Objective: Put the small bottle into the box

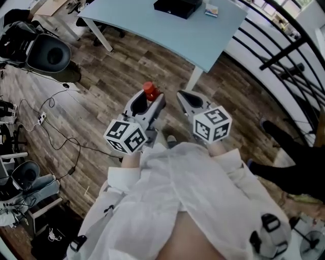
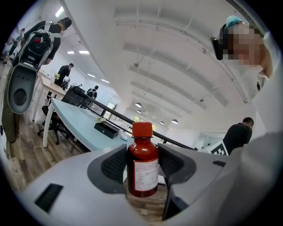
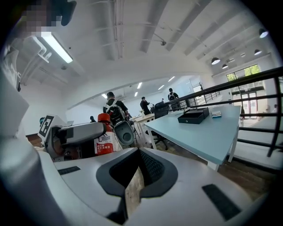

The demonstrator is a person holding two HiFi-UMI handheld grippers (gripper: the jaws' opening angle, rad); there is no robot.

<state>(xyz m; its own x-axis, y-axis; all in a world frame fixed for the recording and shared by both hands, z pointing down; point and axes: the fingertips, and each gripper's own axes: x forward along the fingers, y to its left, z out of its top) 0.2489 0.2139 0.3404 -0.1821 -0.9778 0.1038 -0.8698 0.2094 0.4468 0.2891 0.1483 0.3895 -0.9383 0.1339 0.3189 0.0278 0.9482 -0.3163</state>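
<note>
Red-brown glass with a red cap and a white label: the small bottle (image 2: 142, 161) stands upright between the jaws of the left gripper (image 1: 149, 103). The two dark ribbed pads (image 2: 116, 166) press against its sides at about mid-body. The neck and cap rise clear above the jaws, and its base sits a little below the pads. The left gripper is clenched on it.

In the head view the bottle's red cap (image 1: 149, 91) shows over the wooden floor (image 1: 101, 86). It is on the near side of the pale blue table (image 1: 167, 35), short of that table's near edge and close to its white leg (image 1: 194, 77). The black box (image 1: 177, 7) sits open on the far part of the table, well apart from the bottle. A small flat packet (image 1: 212, 10) lies just beside the box on the same tabletop.

The right gripper (image 3: 138, 170) is held just beside the left one, also short of the table. Its jaws are drawn together with only a thin wedge of floor visible between the pads and nothing gripped. From its view the bottle (image 3: 104, 140) shows off to the left in the other gripper, and the box (image 3: 193, 116) lies farther along the table.

A black railing (image 1: 284, 45) runs past the table's far side.
</note>
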